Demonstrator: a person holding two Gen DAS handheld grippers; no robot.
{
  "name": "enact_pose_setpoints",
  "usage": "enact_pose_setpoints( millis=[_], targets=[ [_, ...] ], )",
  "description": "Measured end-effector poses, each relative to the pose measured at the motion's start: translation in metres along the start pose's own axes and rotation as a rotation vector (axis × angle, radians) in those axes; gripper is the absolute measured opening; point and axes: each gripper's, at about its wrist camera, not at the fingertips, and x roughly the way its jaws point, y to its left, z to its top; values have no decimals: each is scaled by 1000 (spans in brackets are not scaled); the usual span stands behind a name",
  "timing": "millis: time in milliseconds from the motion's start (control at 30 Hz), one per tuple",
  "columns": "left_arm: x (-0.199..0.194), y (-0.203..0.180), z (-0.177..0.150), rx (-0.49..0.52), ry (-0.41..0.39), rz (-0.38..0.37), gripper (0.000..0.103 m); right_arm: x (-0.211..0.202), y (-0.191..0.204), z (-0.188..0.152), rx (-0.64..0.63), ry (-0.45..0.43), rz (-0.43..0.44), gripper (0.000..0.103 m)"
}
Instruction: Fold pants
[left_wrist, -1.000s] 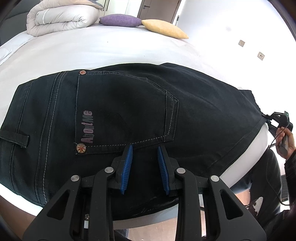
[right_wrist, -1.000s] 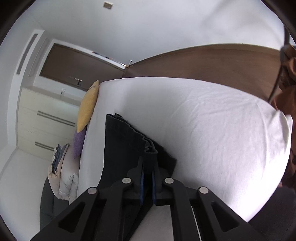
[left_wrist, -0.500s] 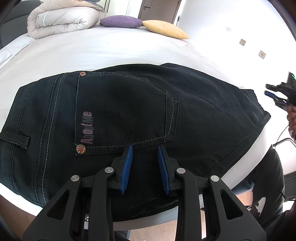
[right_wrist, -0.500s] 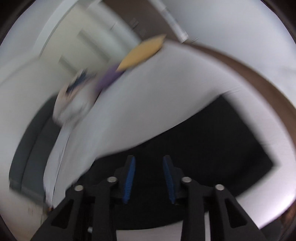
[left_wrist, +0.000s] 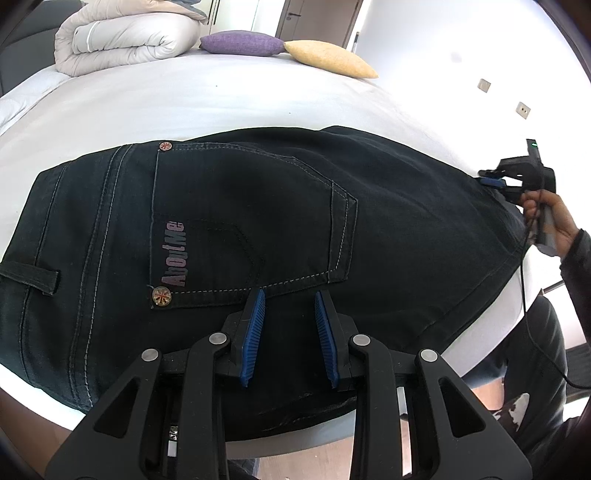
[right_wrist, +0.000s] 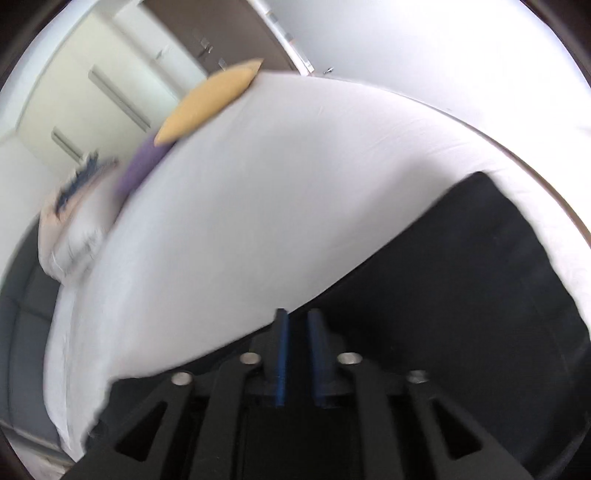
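Black jeans lie folded flat on the white bed, back pocket with an "AboutMe" label facing up. My left gripper is open and empty, hovering just above the near edge of the jeans below the pocket. My right gripper sits at the far edge of the jeans with its blue pads nearly together; the view is blurred and I cannot tell whether fabric is between them. It also shows in the left wrist view at the jeans' right end, held by a hand.
A rolled grey duvet, a purple pillow and a yellow pillow lie at the far end of the bed. The person's legs stand beside the bed's right edge. Wardrobe doors are behind.
The right gripper let go of the bunched jeans, swung up open, then came down at the right end with its pads closing. The left gripper has not moved.
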Motion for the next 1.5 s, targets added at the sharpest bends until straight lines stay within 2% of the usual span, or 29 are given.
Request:
enact_pose_setpoints(
  millis=[67,167,267,333,400,467,500,533,600,667,700,733,767,833,900,967,1033,1067,1133,1233,1267,1300,1367,1433,1500],
  targets=[
    [1,1,0,-3,-1,-1,27,-10,14,-12,-43,40,95,22],
    [1,2,0,-6,-4,1,27,-2,55,-48,-212,185,194,22],
    [0,2,-1,-2,-2,3,27,38,70,-66,-246,324,164,22],
    [-1,2,-1,-3,-2,0,27,58,61,-56,-171,310,134,0],
    [-1,2,0,0,-2,2,27,60,54,-44,-107,258,128,0],
    [-2,2,0,-2,-3,4,27,45,41,-25,-40,112,12,0],
    [-3,1,0,-2,-3,6,27,32,30,-20,-7,77,3,8],
    [-5,0,2,-4,-1,16,27,21,25,-19,15,61,38,12],
    [-10,-9,8,2,-2,39,27,4,32,-32,-36,76,126,13],
    [-17,-30,24,33,-41,-12,27,-5,39,-55,-105,143,207,13],
    [-16,-46,36,58,-48,-47,27,-7,34,-57,-124,173,236,13],
    [-11,-59,45,83,-45,-72,27,-3,37,-74,-158,227,273,13],
    [0,-77,59,121,-28,-109,28,2,35,-79,-171,248,275,13],
    [30,-107,81,177,24,-165,28,16,23,-91,-172,265,203,10],
    [71,-127,102,207,88,-170,28,20,9,-89,-113,260,222,0],
    [116,-125,118,166,177,-154,27,9,-7,-77,-99,203,174,0],
    [132,-112,131,117,179,-166,27,-11,-31,-63,-63,142,114,0],
    [134,-103,140,96,175,-156,27,-19,-41,-60,-37,125,103,0],
    [130,-86,154,98,141,-83,27,-39,-68,-50,-6,79,60,0],
    [117,-42,175,9,69,86,27,-63,-84,-51,25,55,41,2],
    [111,-36,178,-16,48,79,27,-72,-85,-52,30,51,46,6],
    [103,-36,181,-37,24,42,27,-76,-85,-50,27,52,58,11],
    [98,-56,180,10,14,-27,27,-79,-64,-65,-5,74,145,13],
    [108,-91,175,120,56,-72,28,-73,-29,-88,-81,147,236,14],
    [131,-118,165,216,113,-59,28,-64,-6,-111,-133,231,311,13]
  ],
)
